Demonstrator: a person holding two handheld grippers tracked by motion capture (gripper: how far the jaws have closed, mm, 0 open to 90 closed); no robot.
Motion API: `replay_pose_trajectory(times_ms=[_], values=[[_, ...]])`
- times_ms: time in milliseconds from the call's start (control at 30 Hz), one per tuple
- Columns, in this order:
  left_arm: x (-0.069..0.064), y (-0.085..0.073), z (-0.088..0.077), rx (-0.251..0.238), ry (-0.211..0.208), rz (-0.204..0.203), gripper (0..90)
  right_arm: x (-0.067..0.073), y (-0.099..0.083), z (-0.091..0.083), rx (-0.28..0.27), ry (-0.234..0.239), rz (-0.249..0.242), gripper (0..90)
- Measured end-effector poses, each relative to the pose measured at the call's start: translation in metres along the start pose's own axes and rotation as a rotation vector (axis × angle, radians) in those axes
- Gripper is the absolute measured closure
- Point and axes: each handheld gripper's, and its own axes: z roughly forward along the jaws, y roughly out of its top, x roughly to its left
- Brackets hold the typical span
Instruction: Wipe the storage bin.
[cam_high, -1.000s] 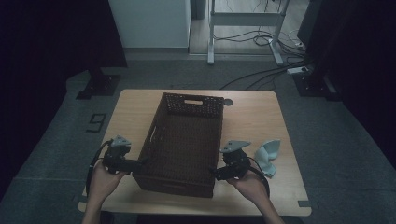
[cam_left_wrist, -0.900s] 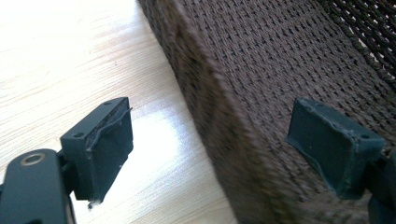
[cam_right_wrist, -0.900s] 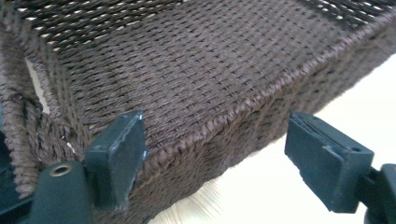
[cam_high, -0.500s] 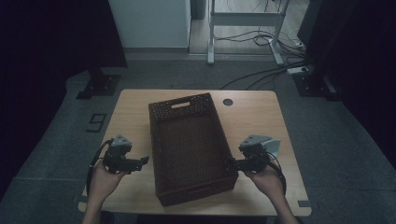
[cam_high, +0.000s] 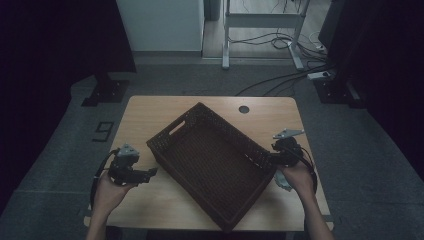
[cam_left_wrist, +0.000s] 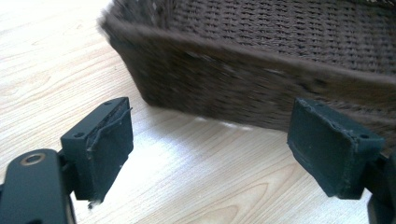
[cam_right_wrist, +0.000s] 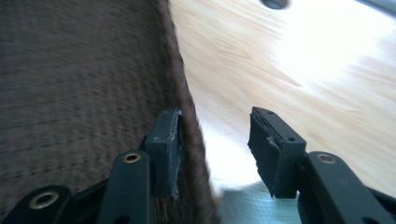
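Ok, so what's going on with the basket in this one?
A person at a wooden table is handling a dark brown wicker basket, which lies skewed across the tabletop. The right hand-held gripper straddles the basket's wall, one jaw inside and one outside; its jaws have just been closing but the outer pad still stands off the rim. The left hand-held gripper sits open beside the basket, not touching it. The basket looks empty.

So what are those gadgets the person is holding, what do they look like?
Two handheld tools. The left gripper and right gripper have black bodies, each topped by a grey three-cornered plate and trailing a looping black cable. Up close, each ends in two flat black rectangular pads on black arms with brass-coloured rivets. The forearms are bare; no sleeves show.
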Motion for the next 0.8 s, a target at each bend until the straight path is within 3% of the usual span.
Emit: replay_pose_trajectory(times_ms=[67,100,133,167,367,633,800], values=[[0.001,-0.001,0.000,0.000,-0.001,0.005,14.3,-0.001,0.000,0.001,0.006,-0.025,-0.008,51.0],[0.003,-0.002,0.000,0.005,0.006,0.017,14.3,-0.002,-0.001,-0.003,-0.023,-0.029,0.011,43.7],[0.003,-0.002,0.000,0.005,0.006,0.017,14.2,-0.002,-0.001,-0.003,-0.023,-0.029,0.011,43.7],[0.007,-0.004,0.002,0.008,0.005,0.011,14.2,-0.001,-0.004,-0.015,-0.069,0.011,0.058,38.6],[0.012,-0.008,0.006,0.014,0.005,0.001,14.2,0.016,-0.020,-0.046,-0.085,0.033,0.029,30.9],[0.011,-0.009,0.010,0.026,0.014,0.015,14.2,0.039,-0.050,-0.073,-0.106,0.081,0.011,36.6],[0.012,-0.009,0.011,0.026,0.015,0.014,14.2,0.051,-0.065,-0.077,-0.083,0.101,0.000,37.2]])
